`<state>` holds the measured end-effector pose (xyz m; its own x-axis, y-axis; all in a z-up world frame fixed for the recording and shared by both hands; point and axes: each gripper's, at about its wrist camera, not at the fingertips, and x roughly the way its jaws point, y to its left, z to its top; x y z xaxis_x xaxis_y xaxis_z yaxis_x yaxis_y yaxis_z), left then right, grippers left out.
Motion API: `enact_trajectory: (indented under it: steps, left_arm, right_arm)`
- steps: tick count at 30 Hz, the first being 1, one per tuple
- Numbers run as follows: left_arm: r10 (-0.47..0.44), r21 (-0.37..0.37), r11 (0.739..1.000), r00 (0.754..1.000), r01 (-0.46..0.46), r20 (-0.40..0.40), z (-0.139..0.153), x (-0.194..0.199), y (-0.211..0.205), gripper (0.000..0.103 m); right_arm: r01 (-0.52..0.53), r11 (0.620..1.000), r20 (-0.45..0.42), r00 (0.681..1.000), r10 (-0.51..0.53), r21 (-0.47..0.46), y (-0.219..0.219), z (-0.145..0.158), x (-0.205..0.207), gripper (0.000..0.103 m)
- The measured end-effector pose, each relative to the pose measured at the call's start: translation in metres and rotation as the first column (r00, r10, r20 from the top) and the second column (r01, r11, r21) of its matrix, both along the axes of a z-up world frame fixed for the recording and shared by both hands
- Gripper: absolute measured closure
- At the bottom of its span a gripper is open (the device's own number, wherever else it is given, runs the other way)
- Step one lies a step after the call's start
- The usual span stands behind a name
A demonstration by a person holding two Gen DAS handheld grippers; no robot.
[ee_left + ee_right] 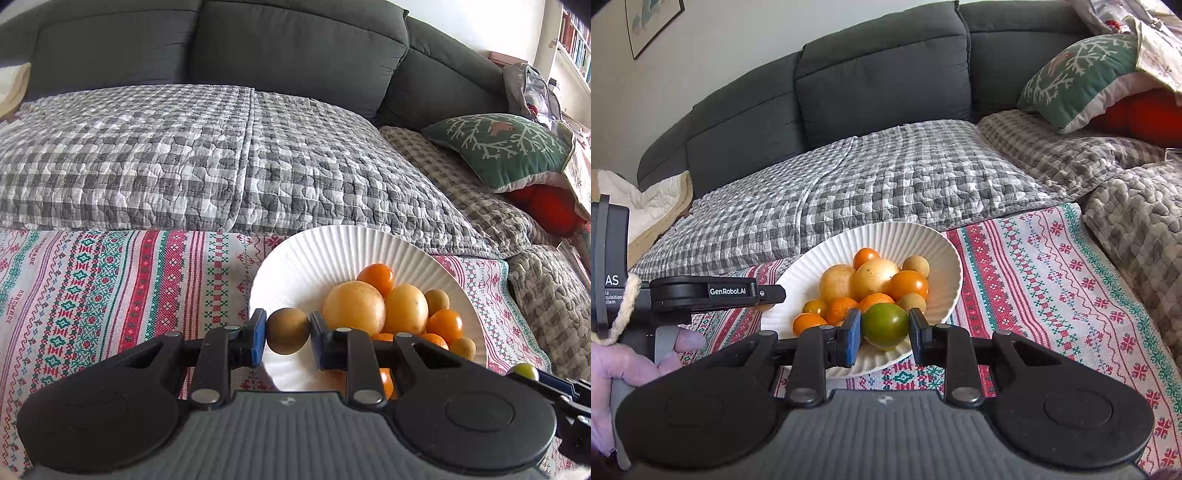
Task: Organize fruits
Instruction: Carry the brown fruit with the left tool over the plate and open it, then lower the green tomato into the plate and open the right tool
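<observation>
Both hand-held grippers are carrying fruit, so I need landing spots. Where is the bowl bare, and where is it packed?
The white bowl is bare on its left half, by the small brown fruit in the left hand-held gripper. The fruit pile crowds the middle and right. The green tomato in the right hand-held gripper hangs over the near rim.

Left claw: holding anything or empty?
Holding. The left claw is shut on a small brown fruit, both pads against it, above the white bowl.
</observation>
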<state>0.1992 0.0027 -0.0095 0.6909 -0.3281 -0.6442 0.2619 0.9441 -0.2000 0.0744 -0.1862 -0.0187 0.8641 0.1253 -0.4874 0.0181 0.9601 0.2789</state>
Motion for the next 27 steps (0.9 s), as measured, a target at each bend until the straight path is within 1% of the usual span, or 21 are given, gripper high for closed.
enact_trajectory:
  steps: [5, 8, 10, 14, 17, 20, 22, 24, 27]
  left_arm:
    - [-0.004, -0.037, 0.999, 1.000, 0.004, -0.014, -0.005, 0.018, -0.009, 0.095]
    - [-0.010, -0.038, 0.999, 1.000, 0.009, -0.029, -0.009, 0.027, -0.017, 0.095]
    - [-0.002, -0.033, 0.999, 1.000, 0.001, -0.029, -0.011, 0.028, -0.019, 0.095]
    - [0.009, -0.066, 0.998, 0.999, -0.012, -0.043, -0.012, 0.029, -0.015, 0.095]
    - [0.004, -0.068, 0.998, 0.999, -0.007, -0.034, -0.012, 0.026, -0.014, 0.092]
    - [0.011, -0.064, 0.998, 1.000, -0.013, -0.022, -0.012, 0.020, -0.014, 0.087]
    - [0.012, -0.036, 0.999, 1.000, -0.012, -0.004, -0.009, 0.014, -0.016, 0.076]
    - [0.001, -0.009, 1.000, 1.000, -0.001, 0.007, -0.004, 0.008, -0.017, 0.068]
    - [-0.020, 0.026, 0.999, 0.999, 0.020, 0.030, 0.003, 0.001, -0.015, 0.063]
  right_arm:
    - [-0.009, 1.000, 0.005, 1.000, 0.009, -0.017, 0.002, 0.002, -0.001, 0.078]
    - [-0.012, 1.000, 0.008, 1.000, 0.012, -0.027, 0.002, 0.002, -0.001, 0.078]
    - [-0.013, 1.000, 0.006, 1.000, 0.013, -0.029, 0.002, 0.002, -0.001, 0.078]
    - [-0.016, 0.999, 0.003, 1.000, 0.016, -0.045, 0.001, 0.002, -0.001, 0.078]
    - [-0.006, 0.999, 0.003, 1.000, 0.006, -0.041, -0.003, 0.002, -0.002, 0.078]
    - [0.013, 1.000, 0.007, 1.000, -0.013, -0.025, -0.007, 0.005, -0.001, 0.078]
    - [0.017, 1.000, 0.011, 1.000, -0.017, -0.020, -0.008, 0.007, 0.001, 0.078]
    - [0.015, 1.000, 0.014, 1.000, -0.015, -0.015, -0.009, 0.009, 0.006, 0.078]
    - [0.009, 1.000, 0.014, 1.000, -0.008, -0.030, -0.008, 0.011, 0.016, 0.078]
